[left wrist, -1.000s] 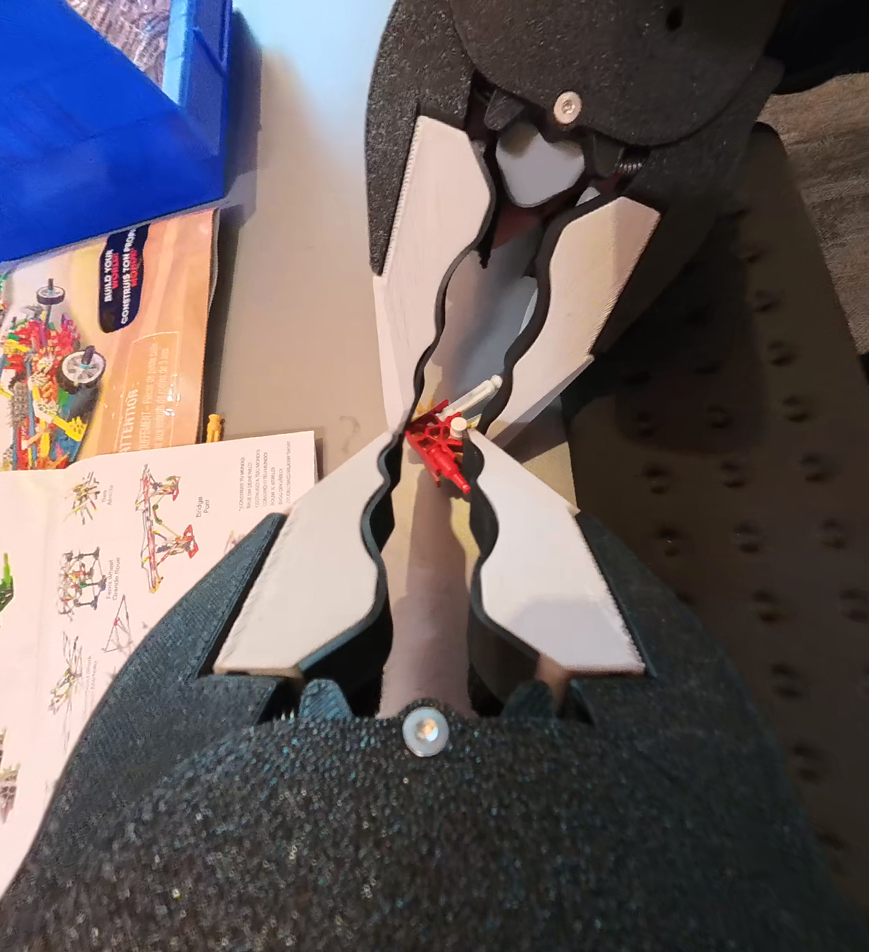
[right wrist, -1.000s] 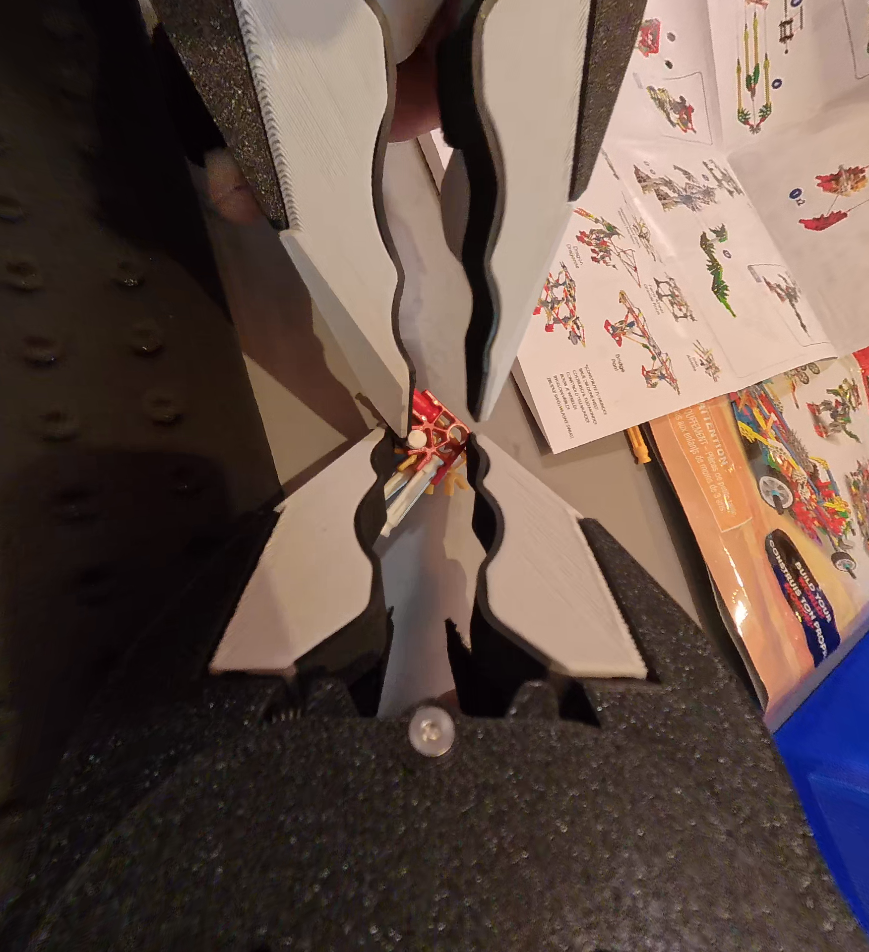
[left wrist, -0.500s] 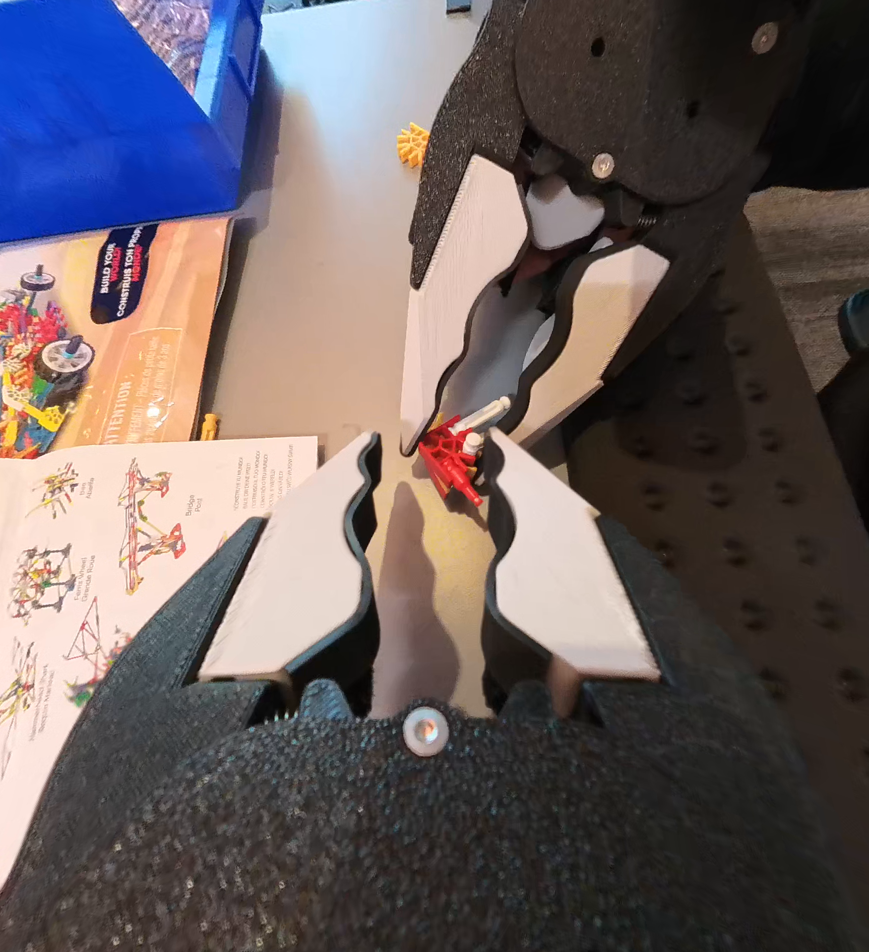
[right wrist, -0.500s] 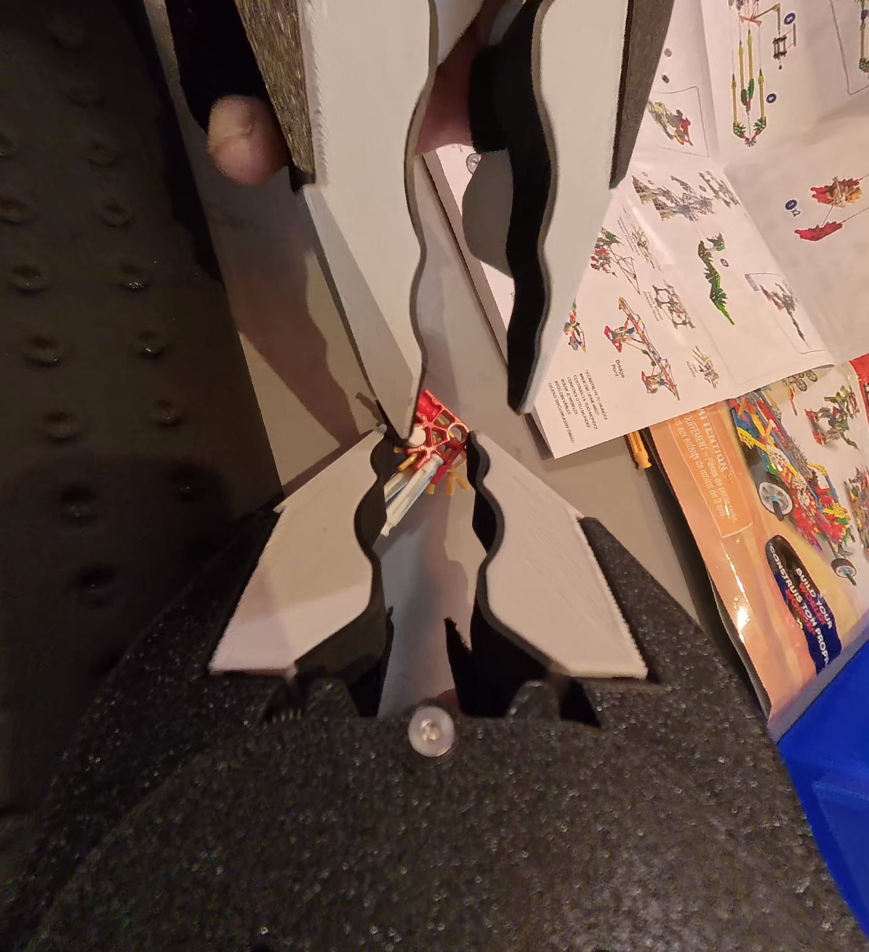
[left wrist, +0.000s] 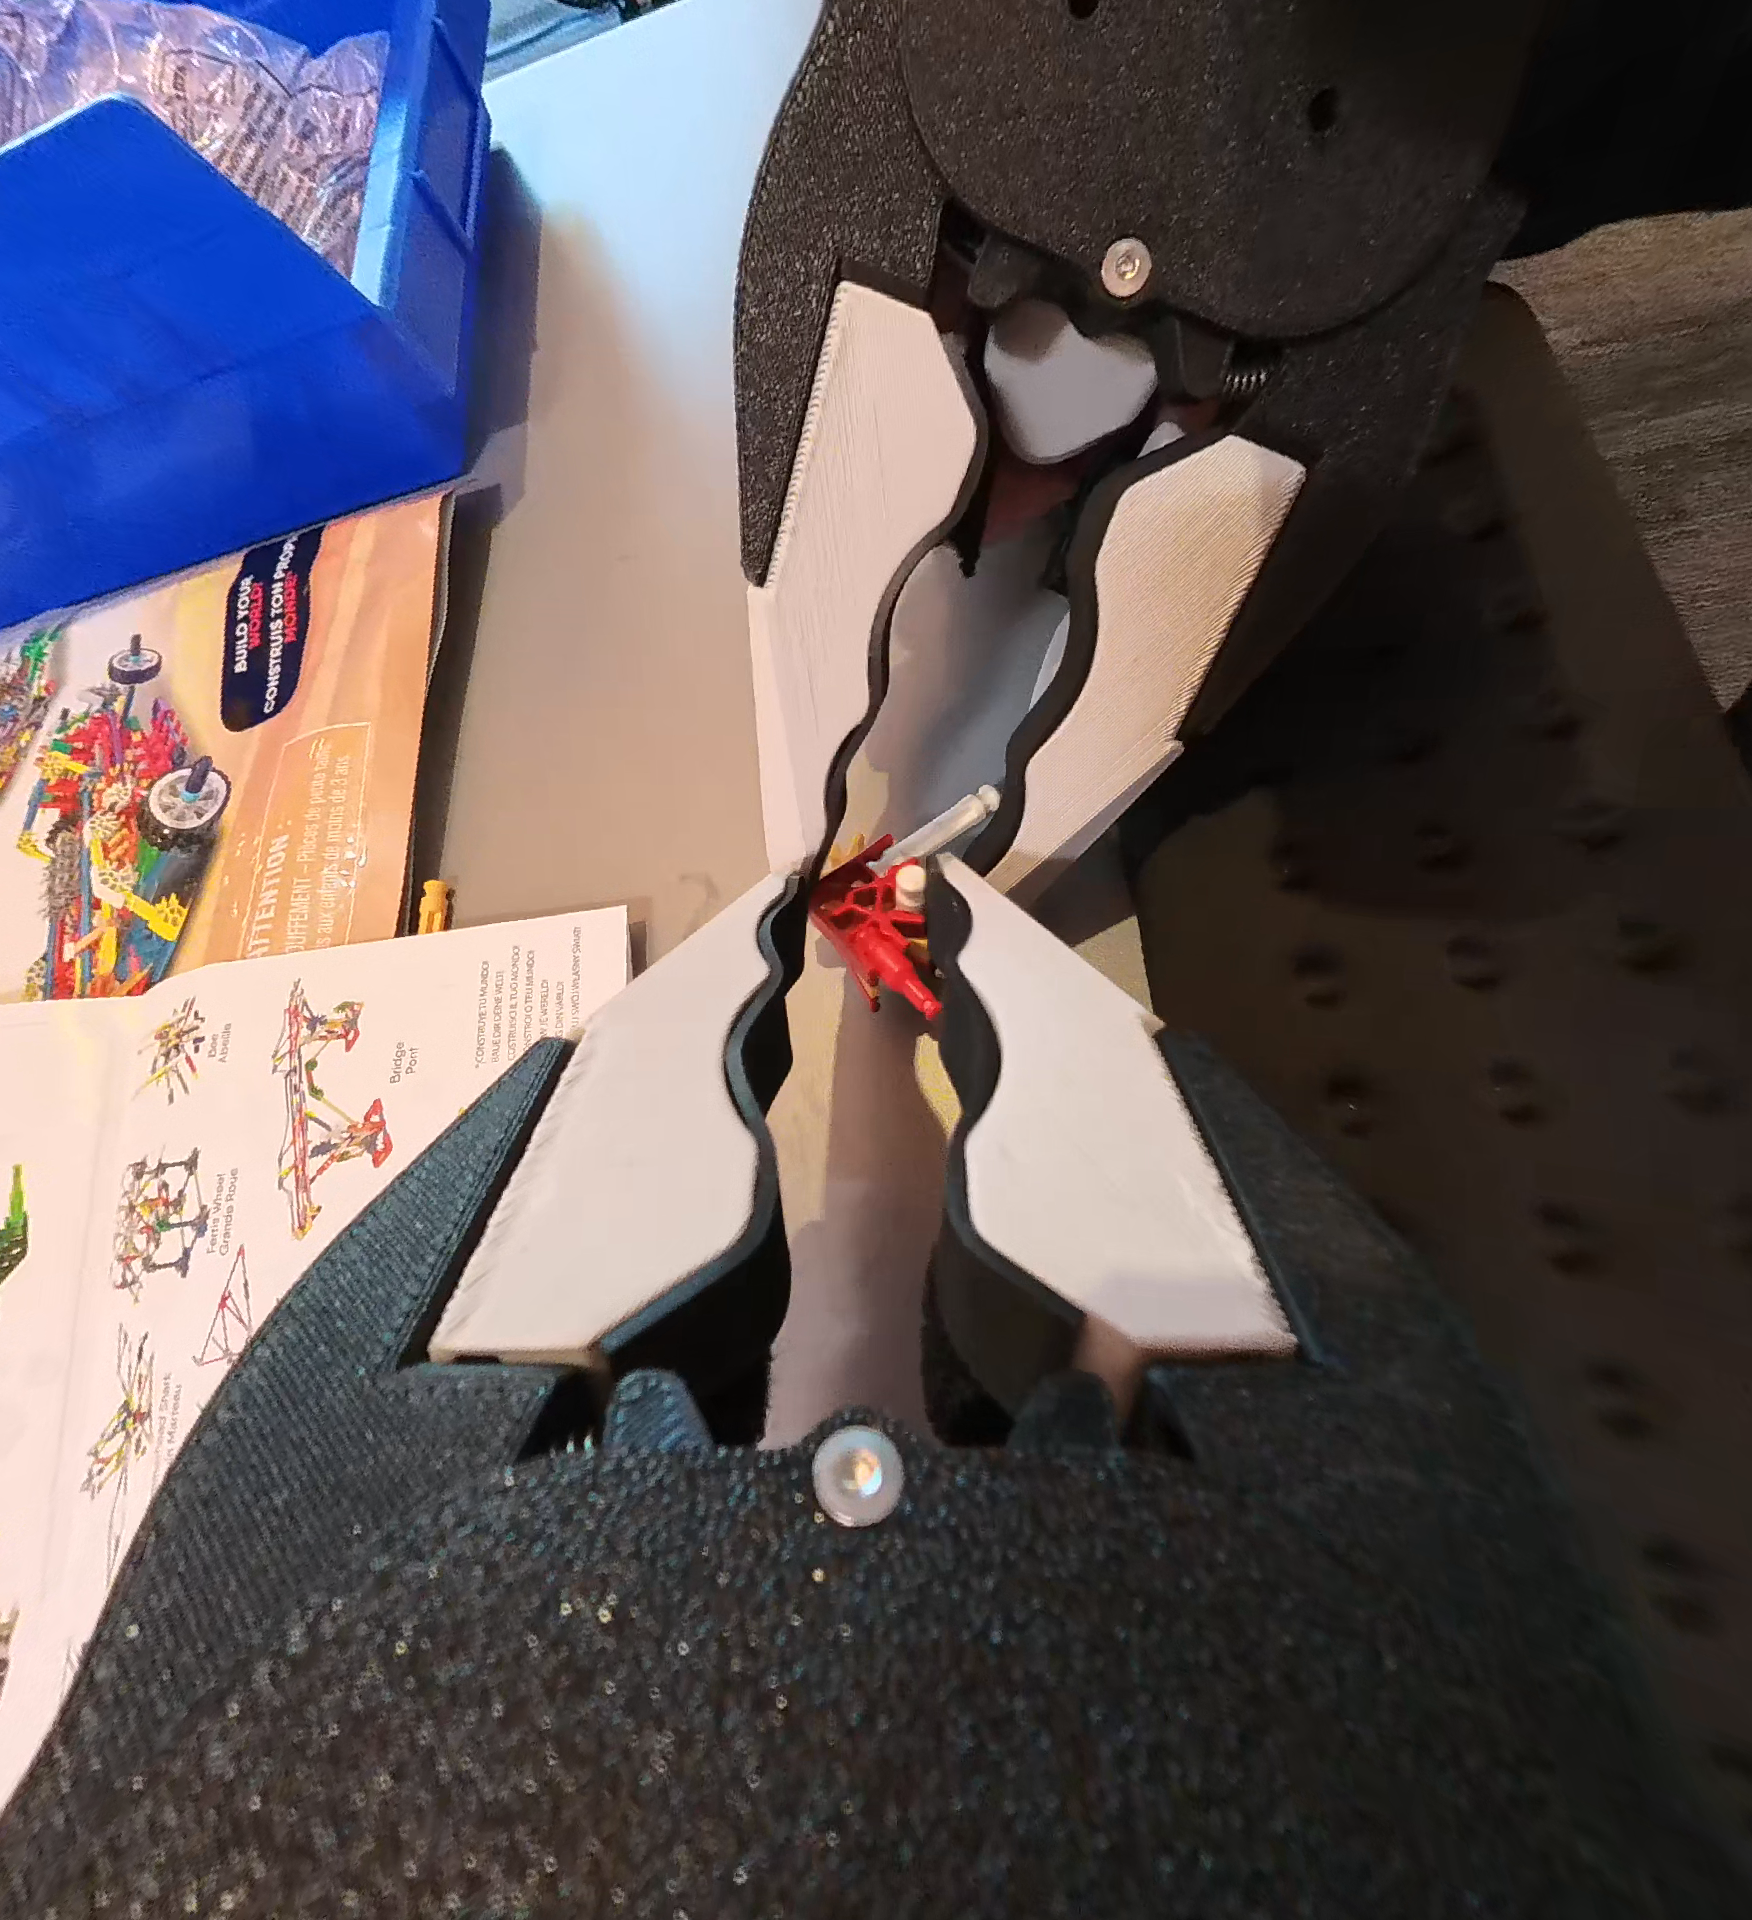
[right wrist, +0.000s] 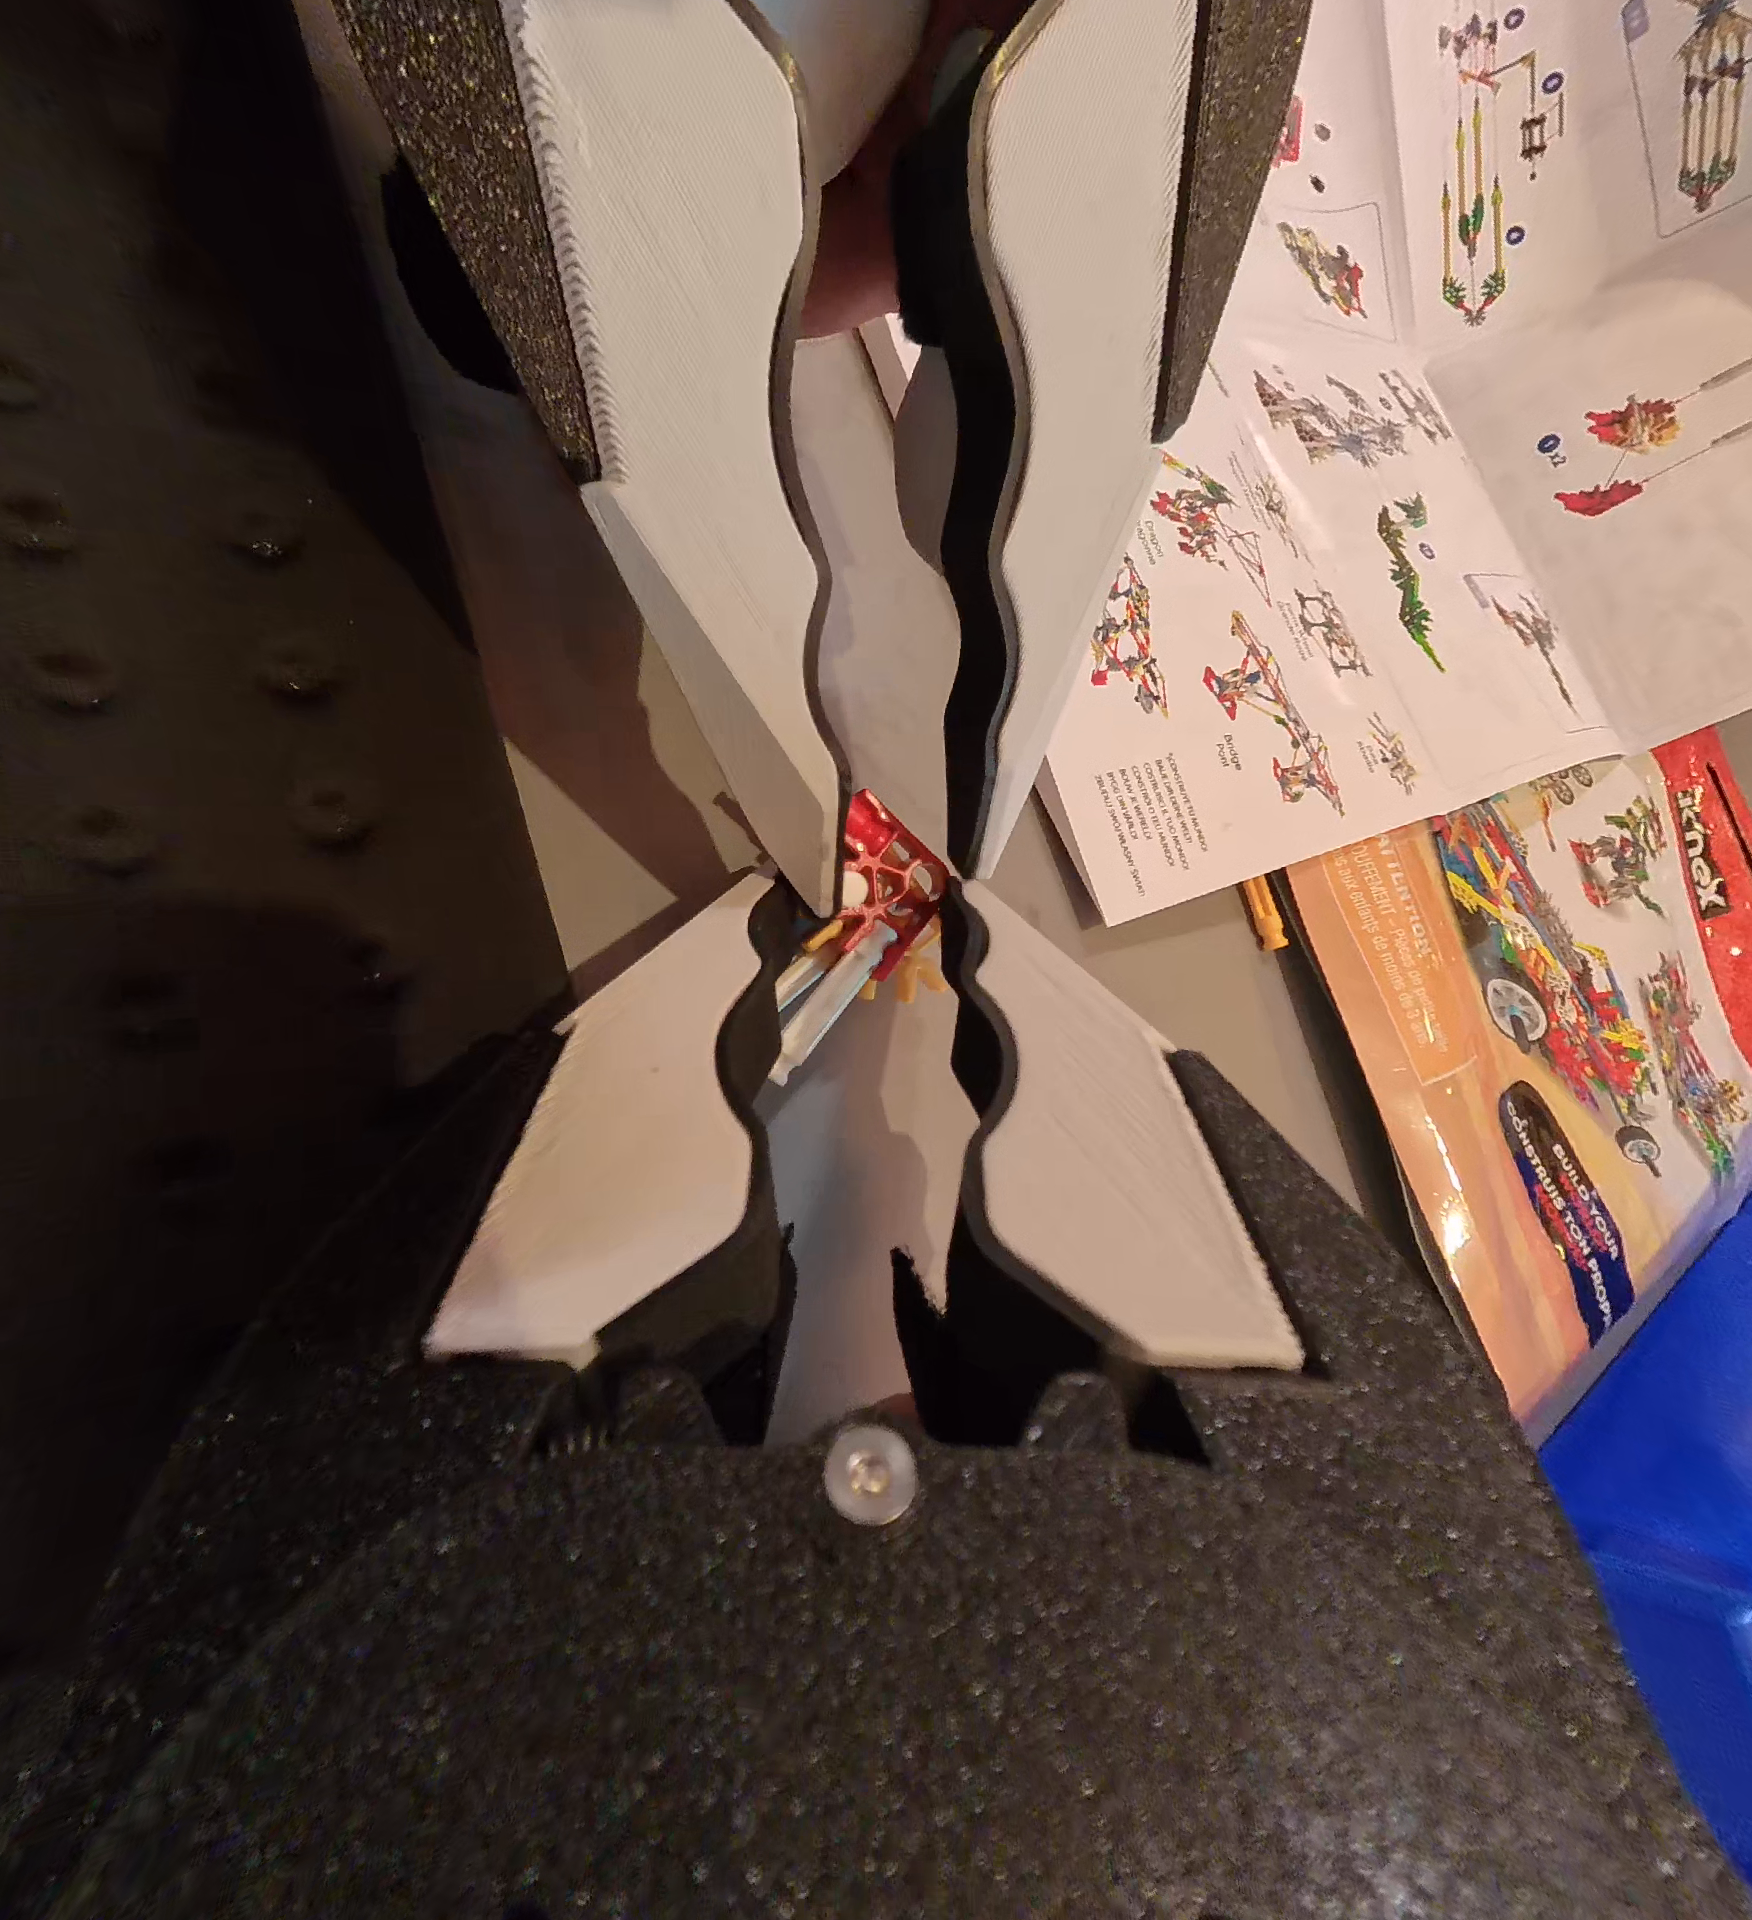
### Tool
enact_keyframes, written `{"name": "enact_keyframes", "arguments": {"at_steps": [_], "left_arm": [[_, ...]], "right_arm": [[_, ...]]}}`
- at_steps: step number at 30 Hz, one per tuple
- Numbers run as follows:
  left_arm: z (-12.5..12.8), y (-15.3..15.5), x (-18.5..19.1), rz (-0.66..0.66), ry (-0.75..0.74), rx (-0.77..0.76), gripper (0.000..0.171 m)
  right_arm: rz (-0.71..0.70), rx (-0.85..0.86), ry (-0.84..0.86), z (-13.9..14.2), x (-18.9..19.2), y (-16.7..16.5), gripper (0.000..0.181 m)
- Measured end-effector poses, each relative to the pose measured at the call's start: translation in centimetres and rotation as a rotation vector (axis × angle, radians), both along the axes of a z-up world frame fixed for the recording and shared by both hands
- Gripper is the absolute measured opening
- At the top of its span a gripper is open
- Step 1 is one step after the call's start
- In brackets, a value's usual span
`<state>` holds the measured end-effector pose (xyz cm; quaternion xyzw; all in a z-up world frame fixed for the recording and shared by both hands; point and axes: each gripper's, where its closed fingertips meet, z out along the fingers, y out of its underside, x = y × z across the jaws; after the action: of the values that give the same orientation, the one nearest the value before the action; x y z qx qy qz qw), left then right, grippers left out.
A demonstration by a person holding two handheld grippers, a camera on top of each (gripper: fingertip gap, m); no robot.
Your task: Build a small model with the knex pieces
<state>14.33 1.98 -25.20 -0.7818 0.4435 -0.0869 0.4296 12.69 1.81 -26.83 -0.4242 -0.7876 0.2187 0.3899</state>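
Note:
A small toy assembly hangs over the grey table [left wrist: 602, 644]: a red connector [left wrist: 867, 920], white rods [left wrist: 939, 826] and a yellow piece behind. My left gripper [left wrist: 864, 878] is shut on the red connector from below in its view. My right gripper [left wrist: 903, 844] comes from above, tip to tip, shut on the same assembly. In the right wrist view my right gripper [right wrist: 861, 902] pinches the white rods [right wrist: 820, 987] and the red connector [right wrist: 887, 868], and the left gripper [right wrist: 901, 864] meets it from above.
A blue bin [left wrist: 145, 343] stands at the upper left, with an orange printed package [left wrist: 311, 748] and an open instruction sheet [left wrist: 228, 1143] beside it. A small yellow rod [left wrist: 432, 906] lies between them. A dark dimpled mat [left wrist: 1474, 1039] covers the right side. The grippers are tip to tip, or close to it.
The left gripper was shut on the red connector, opened and drew back half a second ago, and has now closed on it again. The right gripper has kept its hold.

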Motion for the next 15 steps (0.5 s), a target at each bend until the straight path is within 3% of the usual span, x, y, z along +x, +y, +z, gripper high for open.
{"name": "enact_keyframes", "arguments": {"at_steps": [10, 11, 12, 15], "left_arm": [[-0.16, 0.32, 0.03, 0.024, -0.021, 0.037, 0.016], [-0.18, 0.31, 0.08, 0.027, -0.031, 0.036, 0.014], [-0.49, -0.17, 0.76, -0.009, -0.046, 0.010, 0.002], [-0.48, 0.14, 0.77, 0.008, -0.057, 0.016, 0.001]], "right_arm": [[0.005, 0.005, -0.002, -0.22, 0.00, -0.05, 0.026], [0.011, 0.004, -0.001, -0.21, -0.04, -0.17, 0.026], [0.024, 0.011, 0.005, -0.15, -0.11, -0.40, 0.027], [0.016, 0.003, 0.008, -0.15, -0.32, -0.26, 0.026]]}}
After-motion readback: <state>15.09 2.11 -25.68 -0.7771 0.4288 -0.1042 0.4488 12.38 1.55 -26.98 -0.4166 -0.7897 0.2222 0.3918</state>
